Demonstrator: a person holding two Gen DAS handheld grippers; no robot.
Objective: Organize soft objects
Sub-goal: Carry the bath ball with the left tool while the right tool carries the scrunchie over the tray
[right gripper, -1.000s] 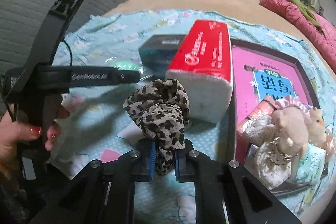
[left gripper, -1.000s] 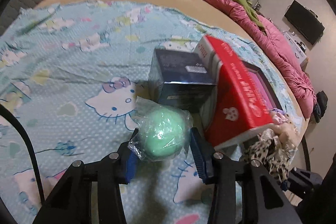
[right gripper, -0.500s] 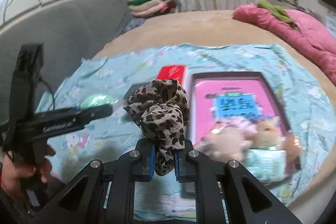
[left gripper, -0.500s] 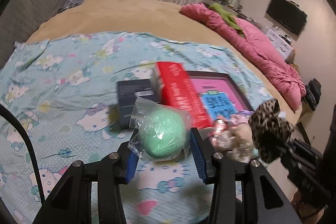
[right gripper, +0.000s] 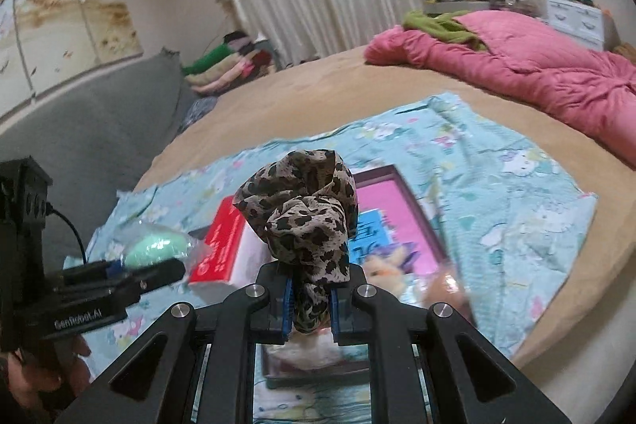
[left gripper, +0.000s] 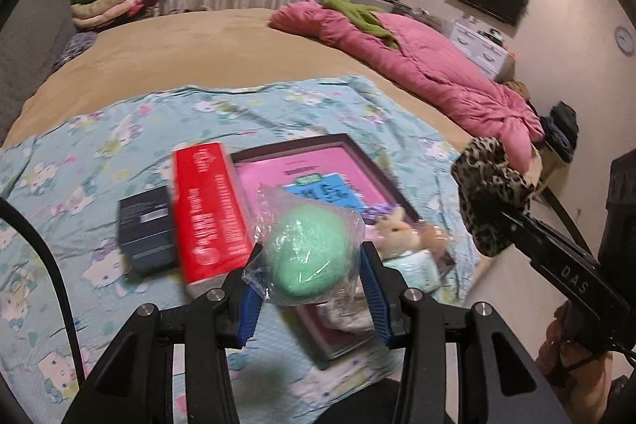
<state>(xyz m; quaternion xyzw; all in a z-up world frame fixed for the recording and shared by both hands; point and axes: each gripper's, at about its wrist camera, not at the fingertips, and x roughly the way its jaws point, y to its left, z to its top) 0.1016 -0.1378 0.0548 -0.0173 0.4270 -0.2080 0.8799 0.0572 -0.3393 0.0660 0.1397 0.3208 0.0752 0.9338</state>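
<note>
My left gripper (left gripper: 310, 295) is shut on a green soft ball in a clear plastic bag (left gripper: 308, 251), held up in the air over the bed. My right gripper (right gripper: 311, 302) is shut on a leopard-print scrunchie (right gripper: 304, 215), also lifted. The scrunchie (left gripper: 487, 185) shows at the right of the left wrist view, and the ball (right gripper: 157, 247) shows at the left of the right wrist view. Below lie a red tissue pack (left gripper: 210, 217), a dark box (left gripper: 147, 229), a pink book in a dark frame (left gripper: 318, 177) and a small plush toy (left gripper: 401, 231).
A light blue cartoon-cat sheet (left gripper: 119, 153) covers the near part of the tan bed (left gripper: 190, 42). A pink quilt (left gripper: 429, 66) lies along the far right edge. Folded clothes (left gripper: 111, 2) are stacked at the back left. A grey headboard (right gripper: 79, 122) stands on the left.
Both grippers have risen and pulled back from the sheet, each still holding its object. The tissue pack, box and book now look smaller and lower in both views.
</note>
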